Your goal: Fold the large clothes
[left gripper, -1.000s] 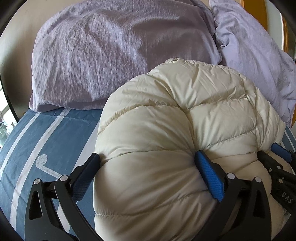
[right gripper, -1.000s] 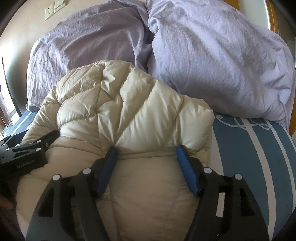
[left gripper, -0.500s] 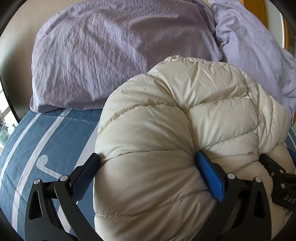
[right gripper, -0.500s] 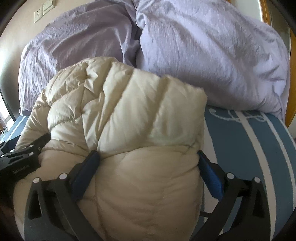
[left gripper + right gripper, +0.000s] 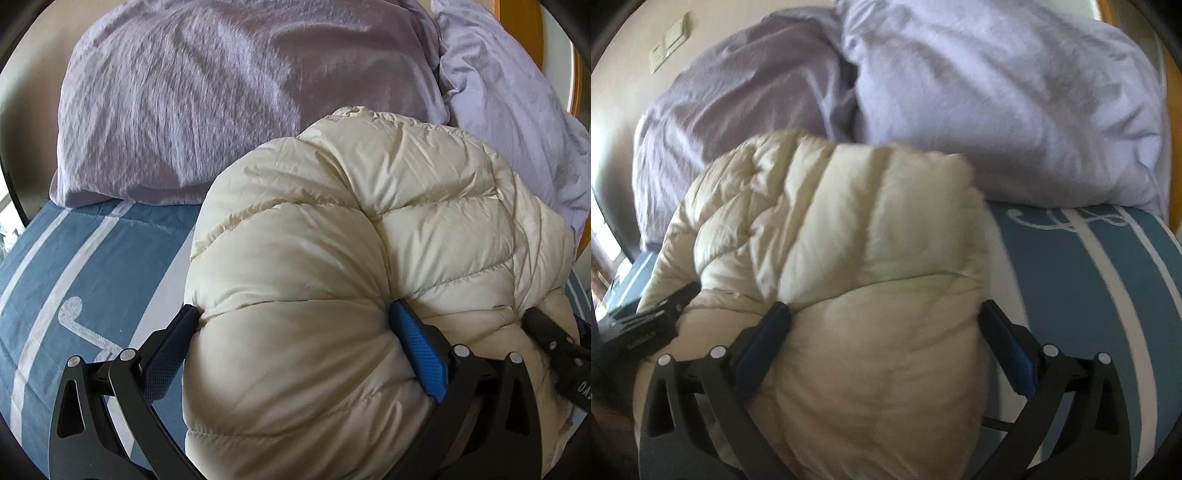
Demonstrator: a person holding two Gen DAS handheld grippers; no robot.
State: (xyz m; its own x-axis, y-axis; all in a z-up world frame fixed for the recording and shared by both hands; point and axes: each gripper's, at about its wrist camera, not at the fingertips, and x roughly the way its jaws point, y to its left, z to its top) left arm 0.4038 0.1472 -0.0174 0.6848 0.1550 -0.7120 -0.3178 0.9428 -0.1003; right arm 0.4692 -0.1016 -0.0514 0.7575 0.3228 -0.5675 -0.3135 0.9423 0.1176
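A cream quilted down jacket (image 5: 332,236) lies bunched in a thick folded bundle on the bed; it also shows in the right wrist view (image 5: 849,236). My left gripper (image 5: 295,325) is wide open, and the puffy bundle bulges between its blue pads (image 5: 417,339). My right gripper (image 5: 882,321) is also wide open around the bundle's right part, blue pads (image 5: 764,332) on either side. The right gripper's black body (image 5: 557,350) shows at the left view's right edge; the left gripper's body (image 5: 646,325) shows at the right view's left edge.
The bed has a blue cover with white stripes (image 5: 85,266), also seen at the right (image 5: 1089,295). Two lilac pillows (image 5: 221,96) (image 5: 1015,103) lie just behind the jacket against the headboard. A wall switch (image 5: 668,40) is at upper left.
My right gripper's jaws have opened wide from a tighter pinch on the jacket, and the jacket's right part has puffed out. The left gripper has stayed as it was.
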